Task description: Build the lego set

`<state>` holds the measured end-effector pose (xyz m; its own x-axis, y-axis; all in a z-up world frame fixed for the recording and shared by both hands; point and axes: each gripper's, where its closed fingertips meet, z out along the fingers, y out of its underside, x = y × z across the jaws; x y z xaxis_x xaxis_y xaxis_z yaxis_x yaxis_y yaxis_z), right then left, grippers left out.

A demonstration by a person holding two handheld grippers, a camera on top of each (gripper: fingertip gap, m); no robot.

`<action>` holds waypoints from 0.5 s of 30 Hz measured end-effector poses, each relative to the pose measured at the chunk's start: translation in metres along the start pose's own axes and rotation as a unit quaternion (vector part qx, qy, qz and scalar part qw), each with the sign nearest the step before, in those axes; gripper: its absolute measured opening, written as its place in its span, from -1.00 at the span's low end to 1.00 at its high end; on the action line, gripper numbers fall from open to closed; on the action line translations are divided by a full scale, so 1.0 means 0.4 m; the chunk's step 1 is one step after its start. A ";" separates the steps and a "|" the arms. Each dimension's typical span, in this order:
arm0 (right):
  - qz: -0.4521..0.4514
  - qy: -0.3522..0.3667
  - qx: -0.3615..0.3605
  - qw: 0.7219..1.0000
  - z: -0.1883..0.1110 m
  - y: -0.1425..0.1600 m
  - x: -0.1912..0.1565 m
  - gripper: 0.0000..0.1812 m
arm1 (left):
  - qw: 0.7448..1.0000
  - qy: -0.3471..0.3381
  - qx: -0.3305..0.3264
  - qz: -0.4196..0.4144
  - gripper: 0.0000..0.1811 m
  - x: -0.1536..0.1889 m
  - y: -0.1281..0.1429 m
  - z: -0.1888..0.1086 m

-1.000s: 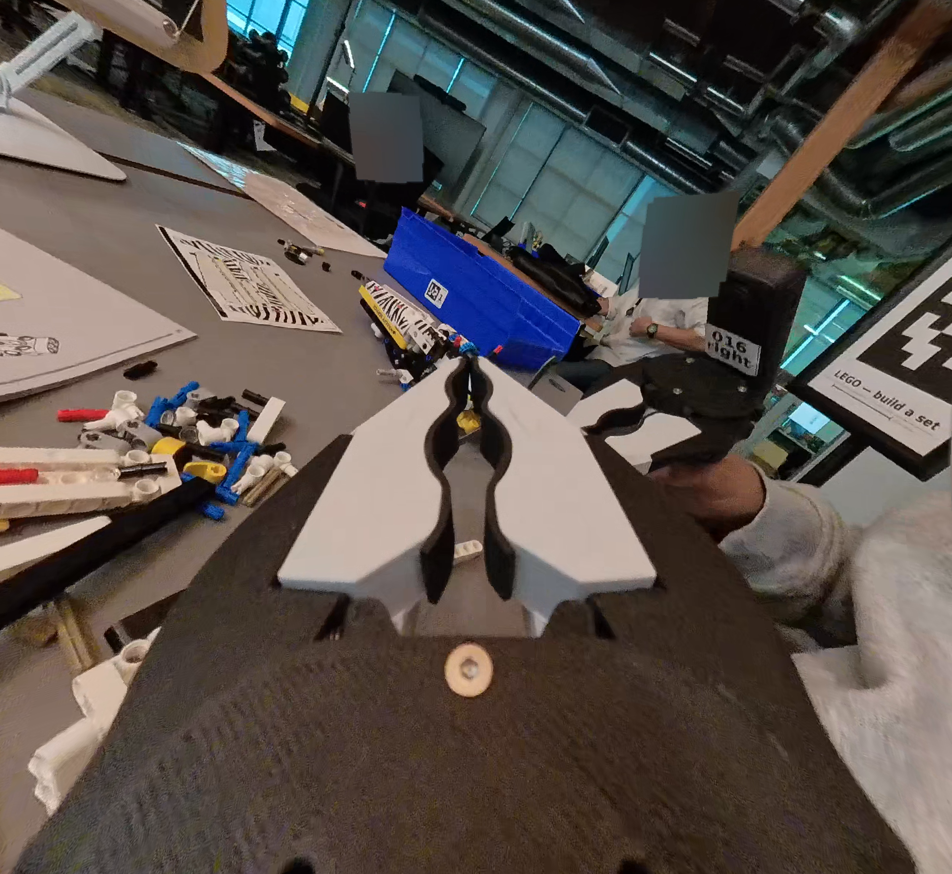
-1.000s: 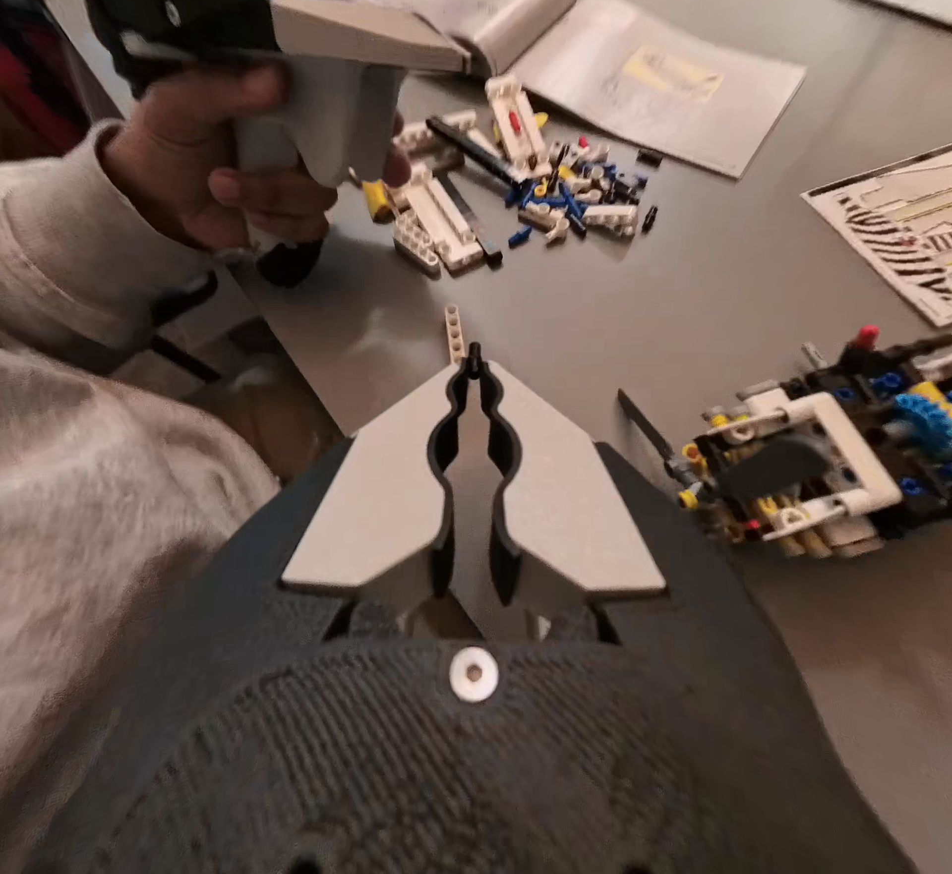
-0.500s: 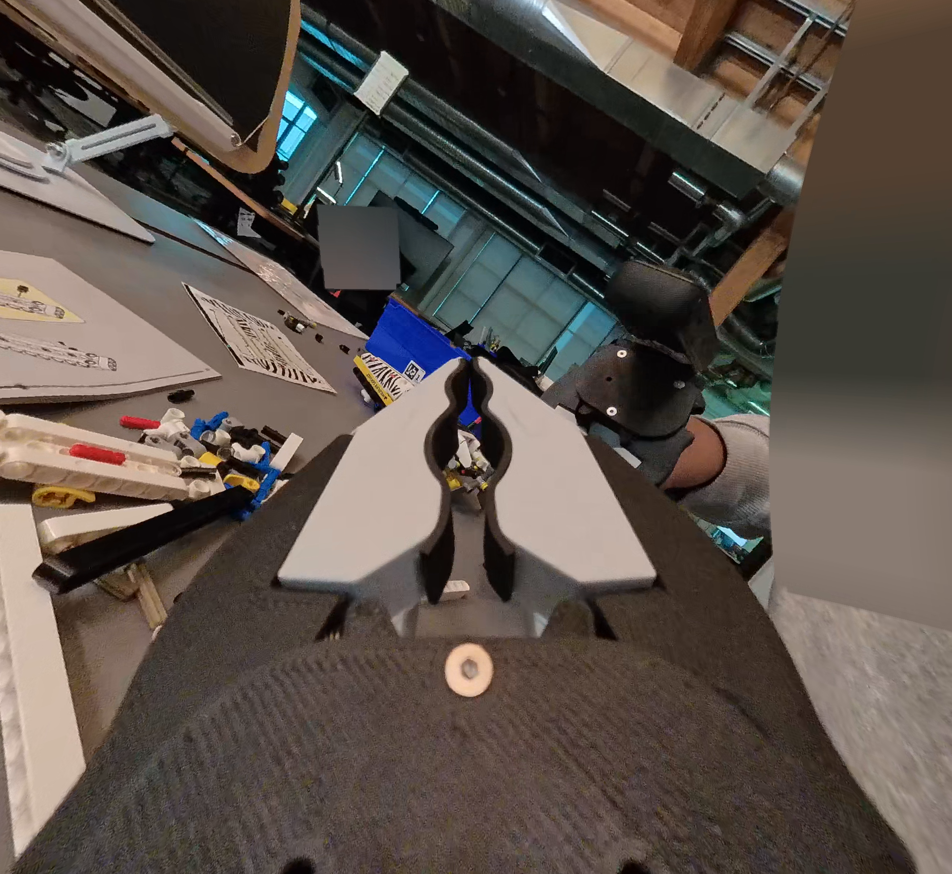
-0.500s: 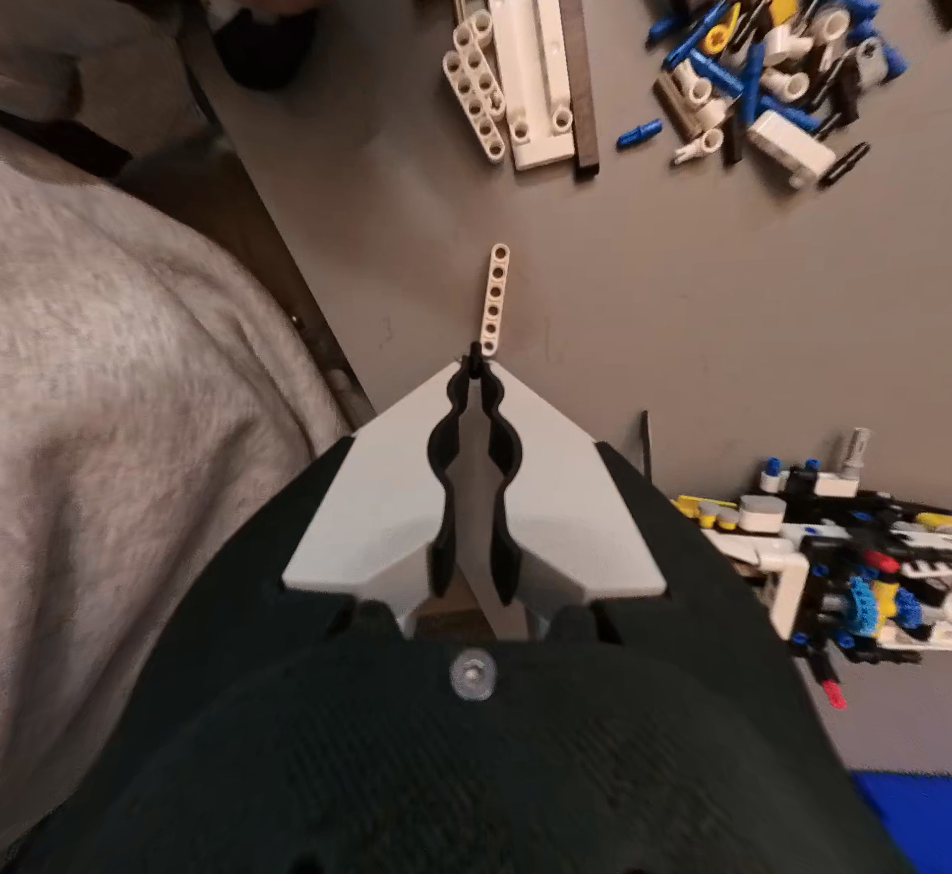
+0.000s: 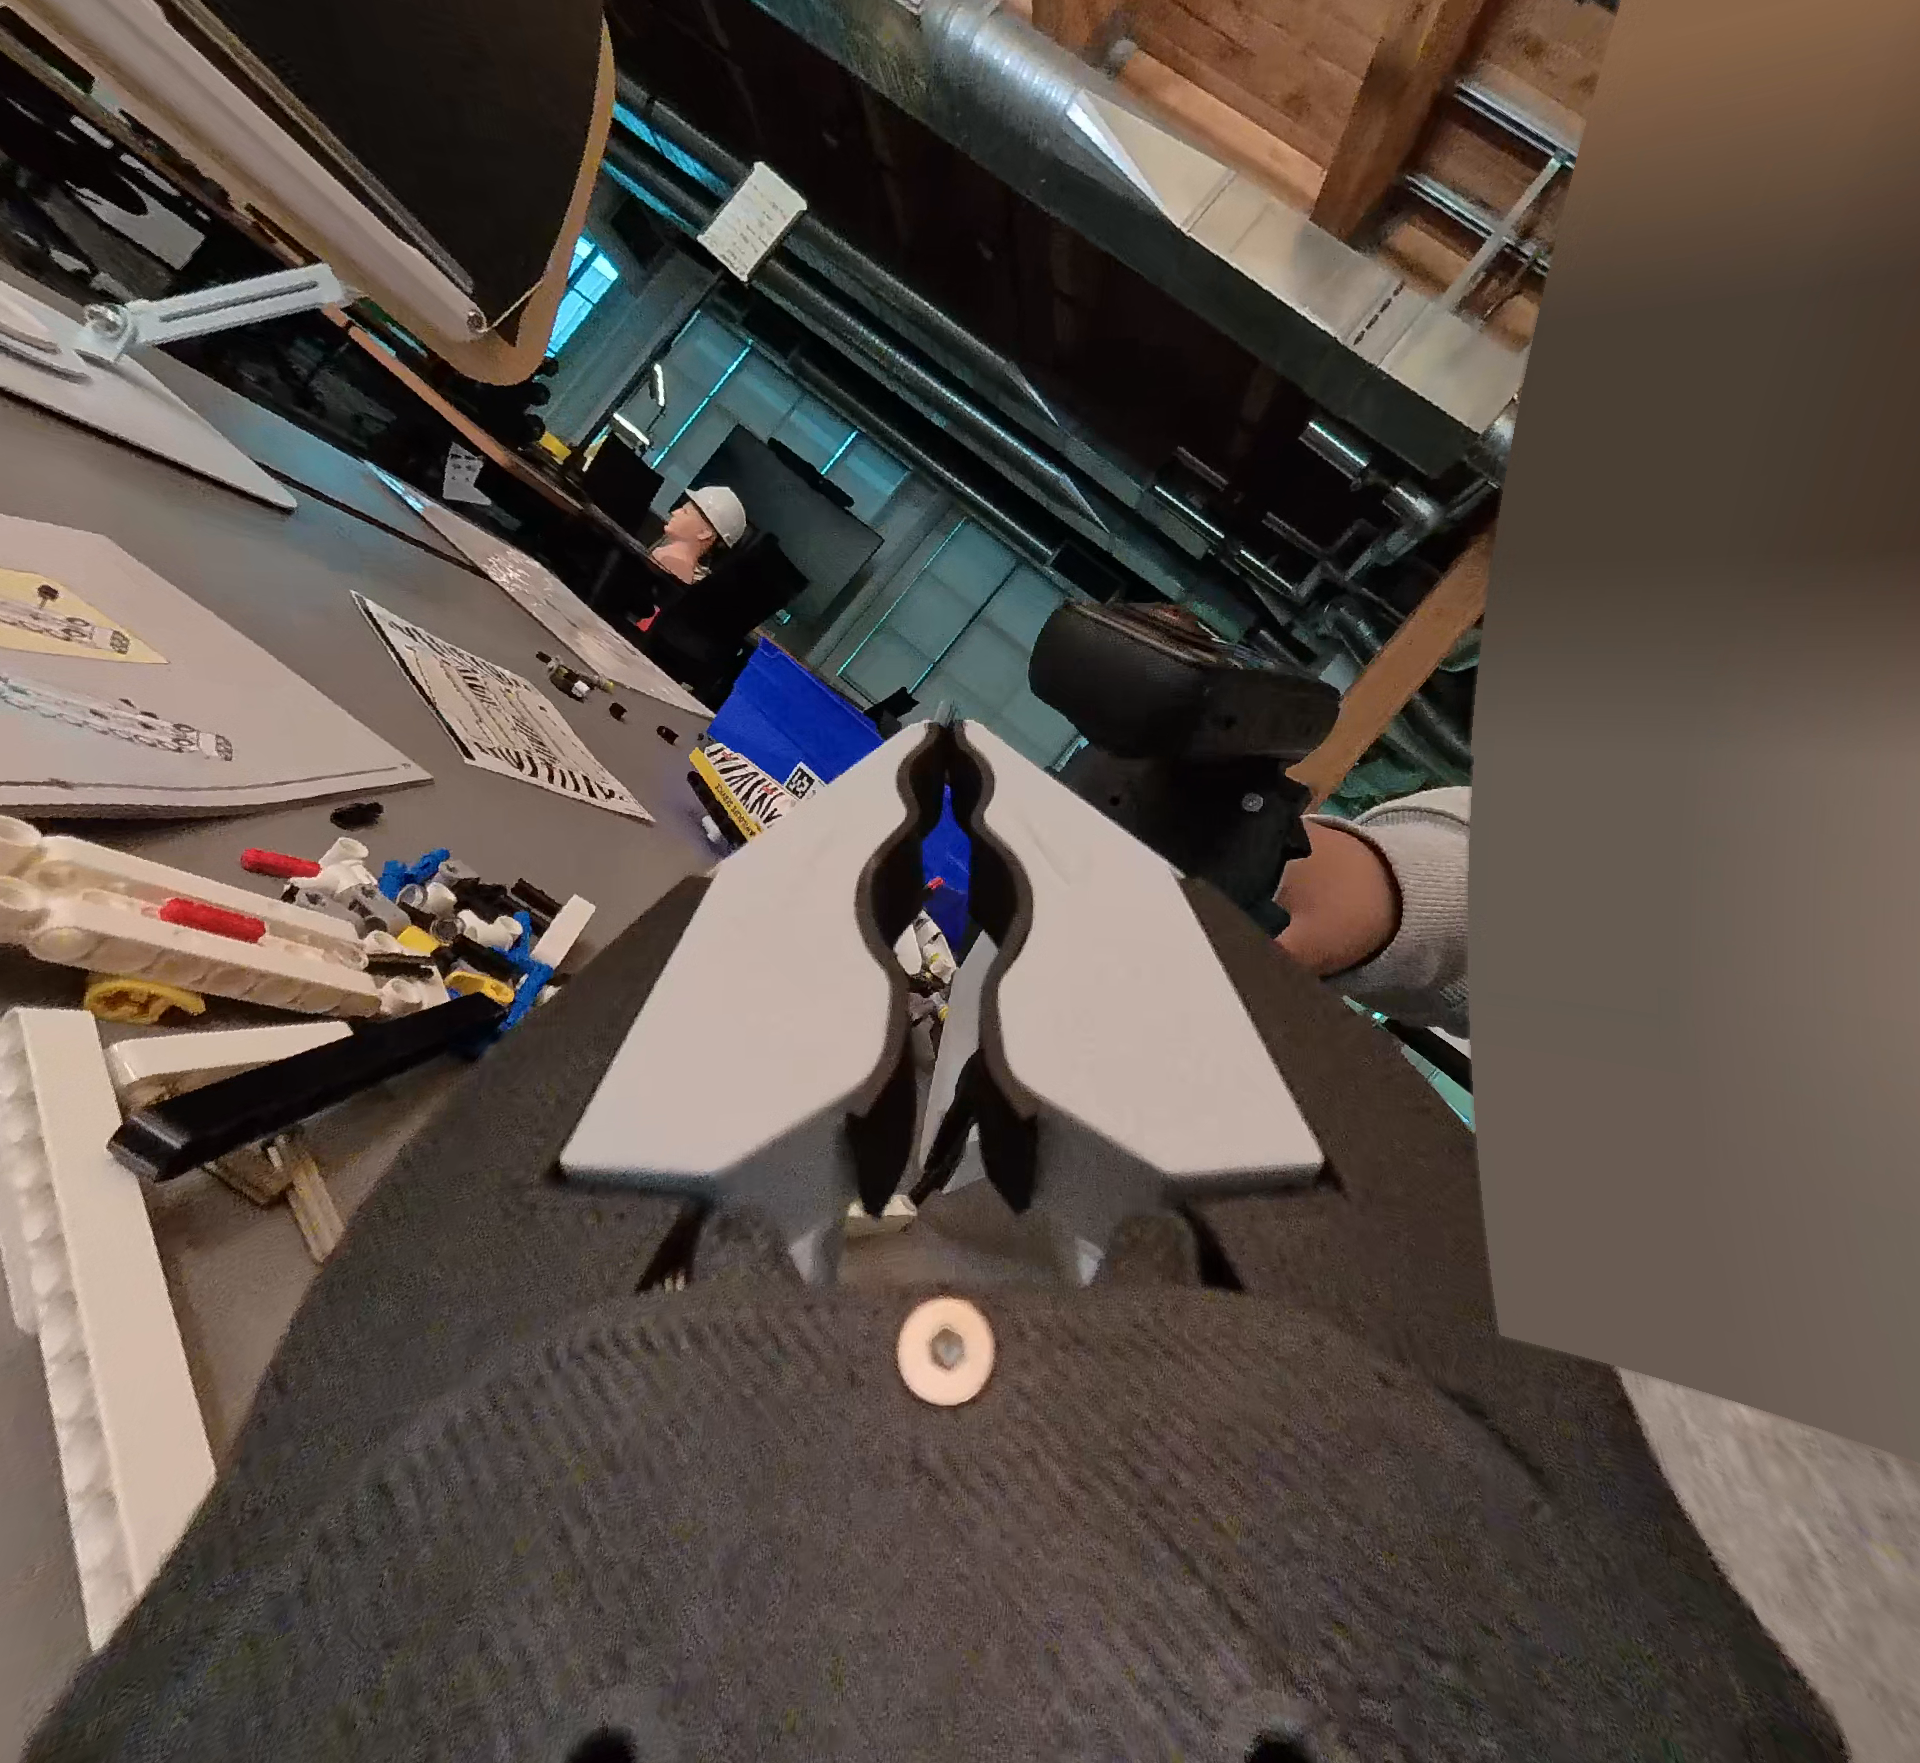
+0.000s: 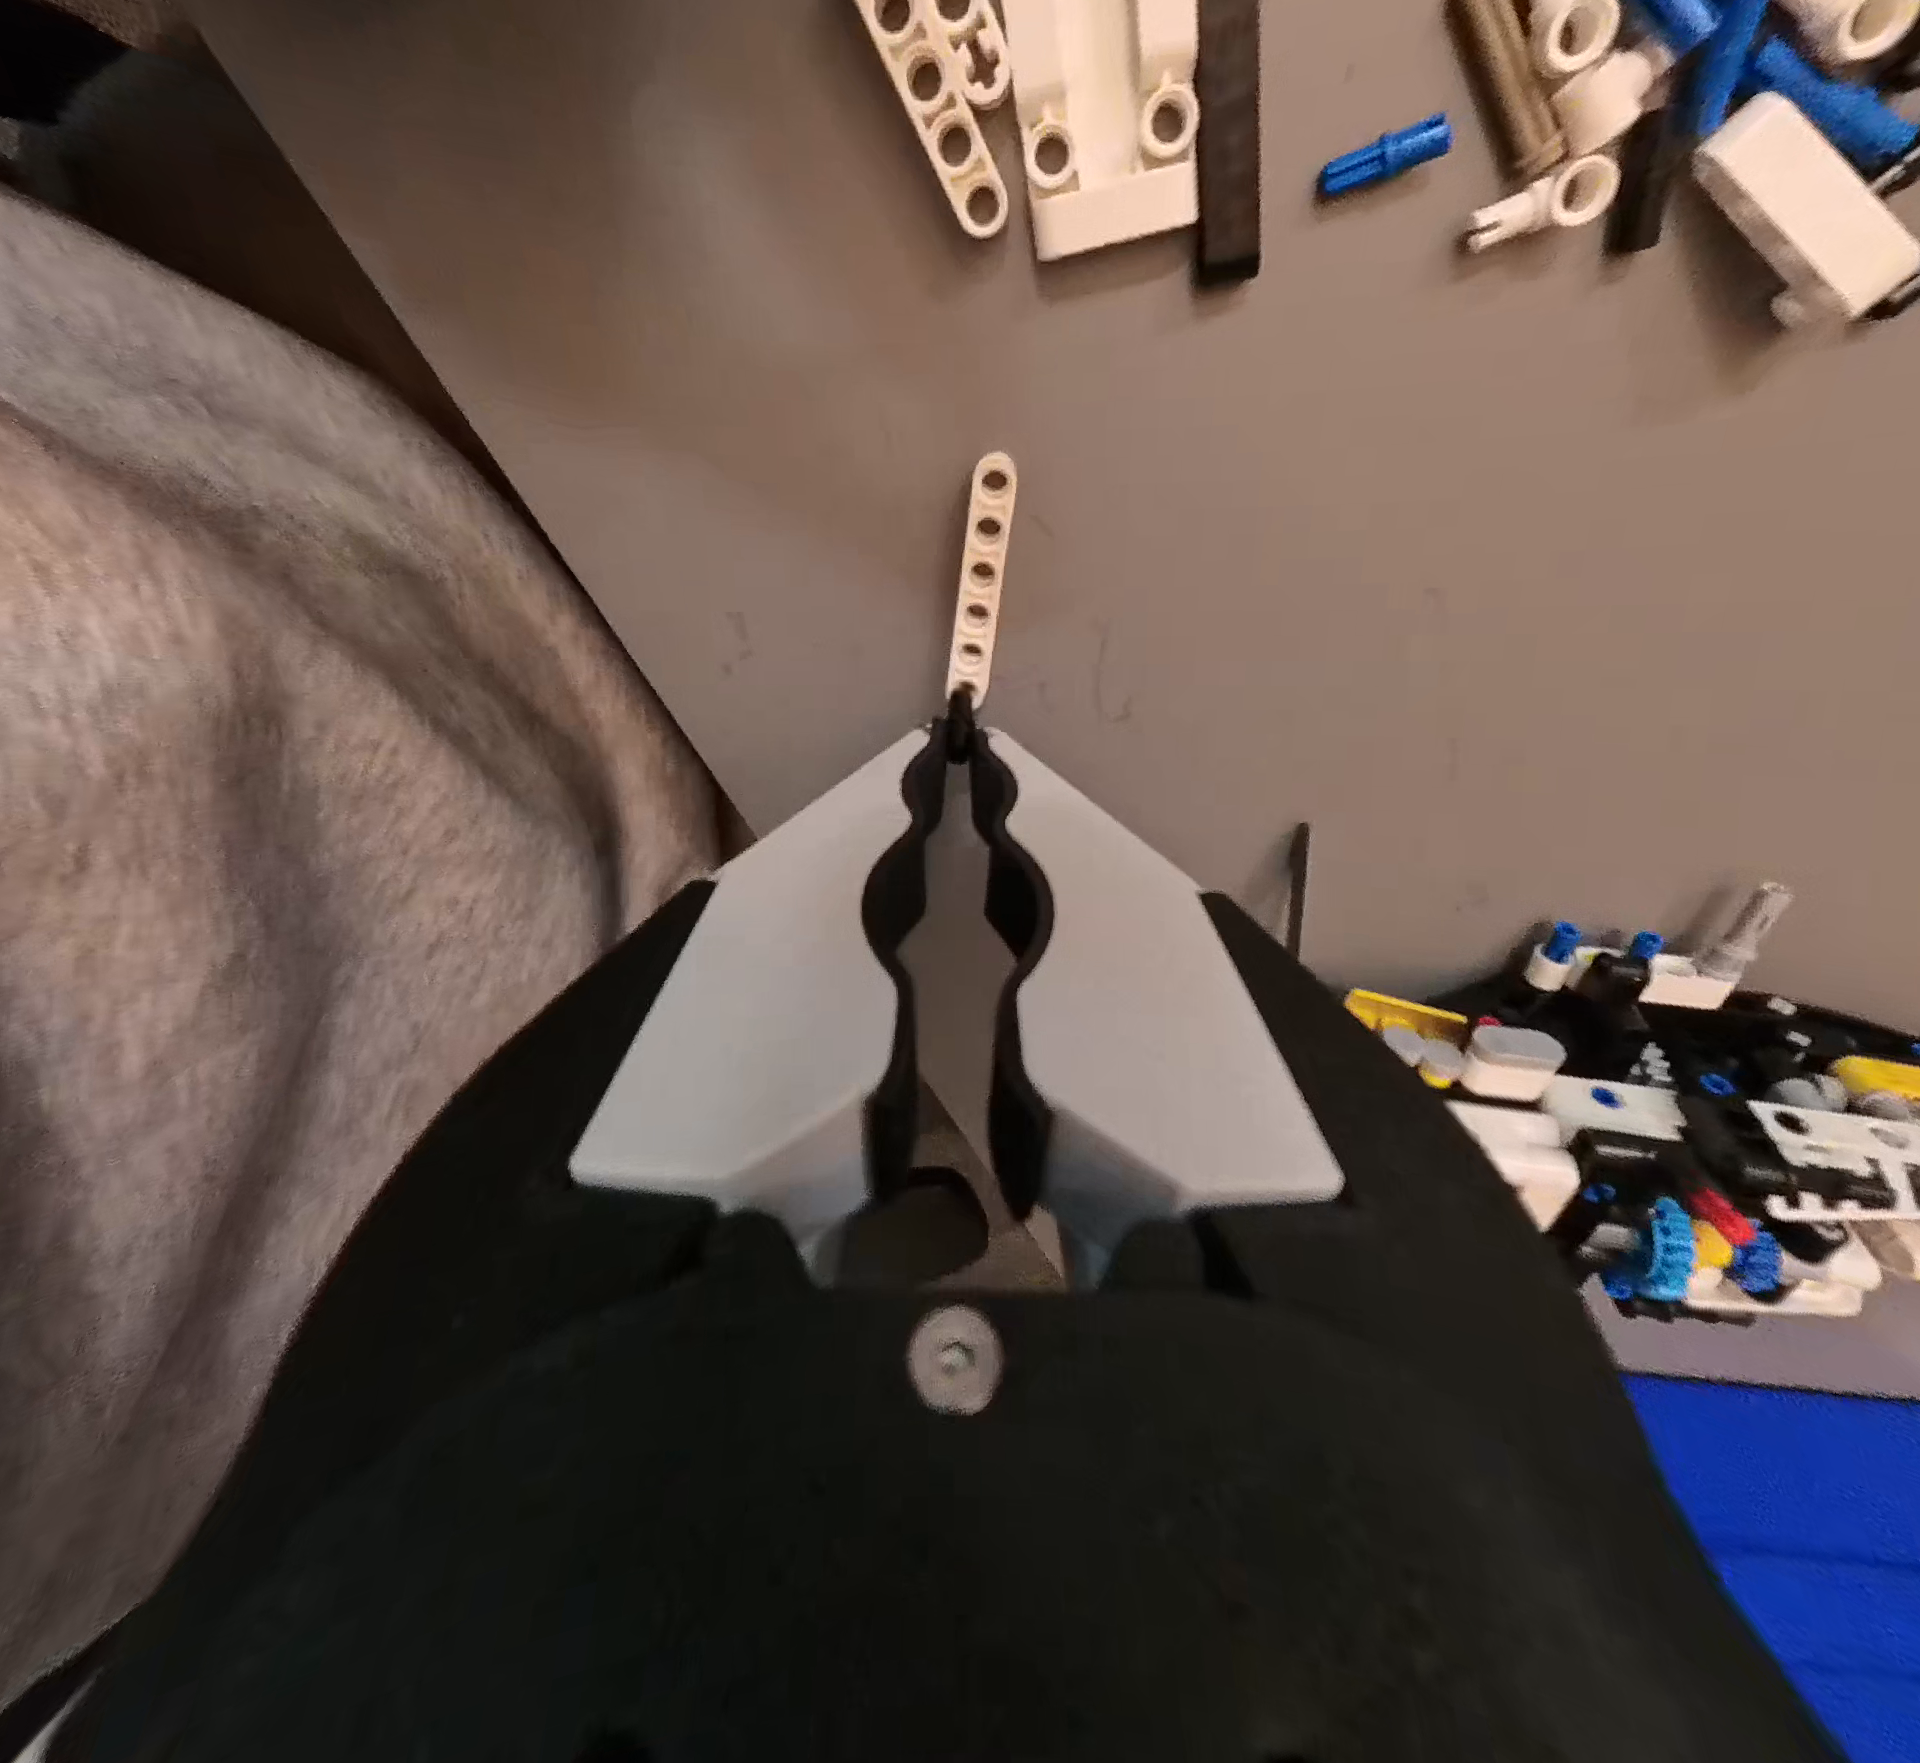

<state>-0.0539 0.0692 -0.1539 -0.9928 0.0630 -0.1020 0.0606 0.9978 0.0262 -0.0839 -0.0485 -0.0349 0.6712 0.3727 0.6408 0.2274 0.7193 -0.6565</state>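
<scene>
Grey tabletop (image 6: 1351, 570) fills the right wrist view, under a workshop ceiling of ducts and timber seen in the left wrist view.

At the right gripper (image 6: 961, 721) the tips are pinched together on the near end of a thin white beam (image 6: 982, 570), which sticks straight out ahead over bare table. Beyond the beam's far end lie white liftarms (image 6: 925, 40) and a long white panel (image 6: 1101, 51) with a black strip touching its right side; right of these sits a heap of blue and white pins (image 6: 1704, 20). Right of the gripper, near the table edge, rests the half-built car (image 6: 1662, 1131), with a blue bin (image 6: 1818, 1526) just past it.

The left gripper (image 5: 948, 739) has its tips closed, holding nothing visible, and points up and away from the table; the parts pile (image 5: 312, 924) and booklet (image 5: 156, 705) lie to its left.

By my reading, the step is fetching the beam for the car. The next move calls for swinging it right, lining its holes with pins on the car and pressing in, likely with the left gripper bracing the car.

Room is fair: bare table lies between beam and car. The table edge runs close on the beam's left, beside the grey sleeve (image 6: 260, 674), so a dropped part could fall off there.
</scene>
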 end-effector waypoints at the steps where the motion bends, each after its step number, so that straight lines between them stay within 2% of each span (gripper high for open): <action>1: -0.001 0.003 -0.003 1.000 0.002 -0.001 0.001 -0.98 | 1.000 0.000 0.000 -0.002 -1.00 -0.001 0.000 0.000; 15: -0.001 0.009 -0.046 0.999 0.004 -0.001 0.003 -0.98 | 1.000 0.003 0.011 -0.021 -1.00 -0.005 -0.014 -0.006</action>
<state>-0.0547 0.0689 -0.1558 -0.9946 0.0600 -0.0843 0.0498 0.9918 0.1179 -0.0848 -0.0550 -0.0335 0.6649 0.3383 0.6659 0.2402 0.7474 -0.6195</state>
